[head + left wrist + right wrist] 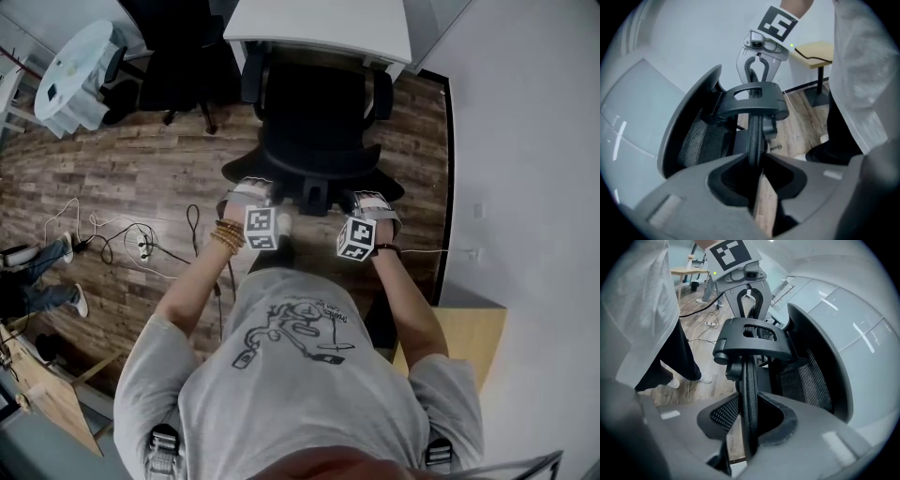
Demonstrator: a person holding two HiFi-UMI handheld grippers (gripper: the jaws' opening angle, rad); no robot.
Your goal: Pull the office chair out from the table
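A black mesh office chair (314, 122) stands with its seat part way under the white table (319, 28), its back towards me. My left gripper (249, 192) and right gripper (371, 202) sit side by side on the top edge of the backrest. In the left gripper view the left gripper (757, 164) is shut on the thin backrest edge (753, 136), with the right gripper (758, 70) facing it beyond the headrest bracket (752, 101). In the right gripper view the right gripper (749, 413) is shut on the same mesh edge (749, 380).
A second black chair (178, 66) and a round light table (80, 66) stand at the back left. Cables and a power strip (141, 246) lie on the wooden floor. A wooden side table (459, 328) stands by the white wall on the right. Another person's legs (37, 272) show at left.
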